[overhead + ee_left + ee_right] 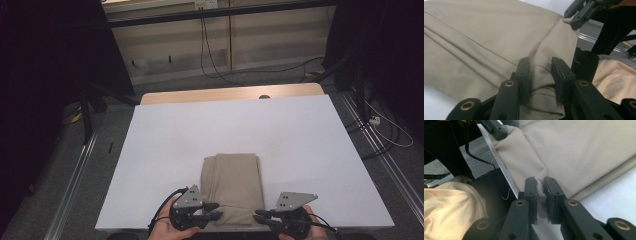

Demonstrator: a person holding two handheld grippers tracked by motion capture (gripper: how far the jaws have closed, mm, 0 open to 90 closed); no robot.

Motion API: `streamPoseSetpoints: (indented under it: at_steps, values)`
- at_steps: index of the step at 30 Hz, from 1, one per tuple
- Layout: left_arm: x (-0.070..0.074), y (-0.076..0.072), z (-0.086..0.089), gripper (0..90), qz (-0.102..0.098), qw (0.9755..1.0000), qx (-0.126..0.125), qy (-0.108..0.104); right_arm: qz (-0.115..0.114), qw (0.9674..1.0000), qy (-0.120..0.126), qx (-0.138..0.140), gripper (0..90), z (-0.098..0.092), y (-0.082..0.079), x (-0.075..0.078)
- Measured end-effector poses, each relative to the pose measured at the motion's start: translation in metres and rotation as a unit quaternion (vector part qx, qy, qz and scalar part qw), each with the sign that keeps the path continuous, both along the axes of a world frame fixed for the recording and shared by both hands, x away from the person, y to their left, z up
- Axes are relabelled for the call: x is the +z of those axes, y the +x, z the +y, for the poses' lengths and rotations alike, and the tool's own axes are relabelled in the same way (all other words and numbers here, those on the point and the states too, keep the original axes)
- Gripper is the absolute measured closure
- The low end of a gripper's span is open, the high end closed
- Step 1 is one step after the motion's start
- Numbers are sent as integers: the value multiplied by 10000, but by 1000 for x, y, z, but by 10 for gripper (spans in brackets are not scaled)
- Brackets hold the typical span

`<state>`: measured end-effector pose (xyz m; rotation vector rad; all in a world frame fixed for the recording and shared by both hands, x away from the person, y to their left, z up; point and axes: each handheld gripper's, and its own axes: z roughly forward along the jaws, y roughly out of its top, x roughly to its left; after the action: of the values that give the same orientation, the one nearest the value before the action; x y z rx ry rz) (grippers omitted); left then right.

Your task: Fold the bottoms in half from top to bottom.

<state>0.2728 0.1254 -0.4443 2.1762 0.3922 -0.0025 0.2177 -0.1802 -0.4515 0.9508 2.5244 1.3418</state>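
From above, I saw the folded tan cloth [232, 187] lying at the near edge of the white tabletop [165, 145], my left tool [214, 210] and right tool [260, 215] at its two near corners. The left tool's own camera showed a bunched fold of cloth [486, 45] between slightly parted jaws, barely gripped. The right tool's camera showed its jaws pinching a thin cloth [584, 150] corner.
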Motion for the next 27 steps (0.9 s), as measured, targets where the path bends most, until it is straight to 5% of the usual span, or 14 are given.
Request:
streamPoseSetpoints:
  at_steps: [4, 10, 14, 18, 24, 27]
  values:
    - [2, 1, 4, 638, 121, 9998, 81, -129, 20, 9998, 181, -58, 661, 1, 2, 2]
    - [7, 13, 8, 332, 66, 9969, 736, -275, -74, 9982, 410, -441, 451, -4, 16, 9]
    - [10, 23, 13, 213, -120, 9945, 1002, -288, -233, 9961, 408, -748, 296, -9, 27, 12]
    - [14, 35, 22, 164, -435, 9897, 1318, -348, -363, 9933, 392, -1028, 186, -19, 39, 17]
    - [19, 53, 40, 109, -721, 9806, 1770, -426, -682, 9850, 320, -1554, 138, -39, 53, 26]
    - [21, 61, 50, 75, -621, 9780, 1908, -576, -817, 9793, 156, -1847, 121, -50, 58, 27]
